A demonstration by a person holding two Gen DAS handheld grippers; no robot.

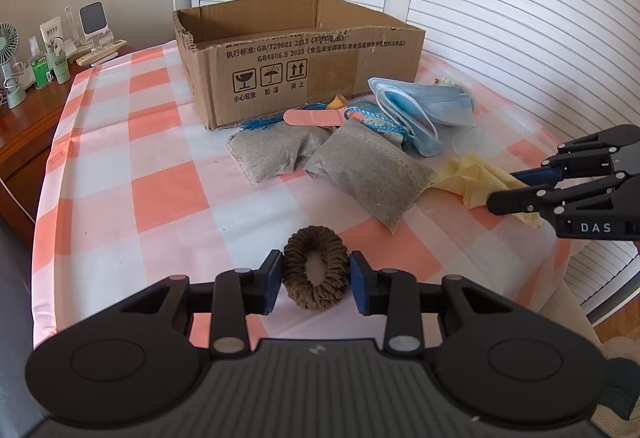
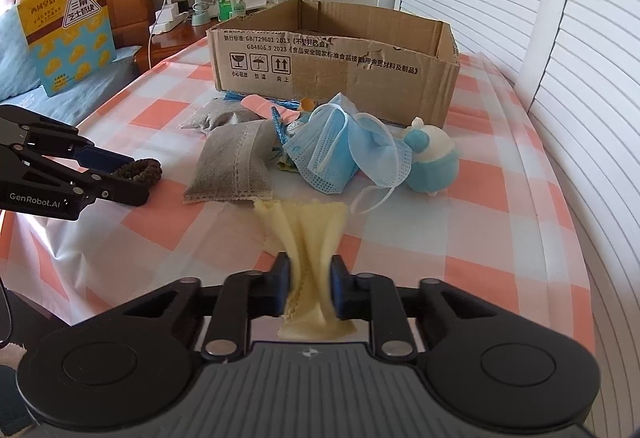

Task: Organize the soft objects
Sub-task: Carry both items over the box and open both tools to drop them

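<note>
Gripping scrunchie [image 1: 315, 275] w/ left gripper [image 1: 316, 281], cloth [image 2: 310, 258] right gripper [image 2: 310, 286]

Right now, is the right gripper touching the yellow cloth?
Touching. The right wrist view shows the yellow cloth bunched and pinched between both fingers of the right gripper, with no gap either side.

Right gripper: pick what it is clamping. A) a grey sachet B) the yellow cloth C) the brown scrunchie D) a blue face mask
B: the right gripper has its pads pinched on the yellow cloth, while the brown scrunchie sits in the left gripper.
</note>
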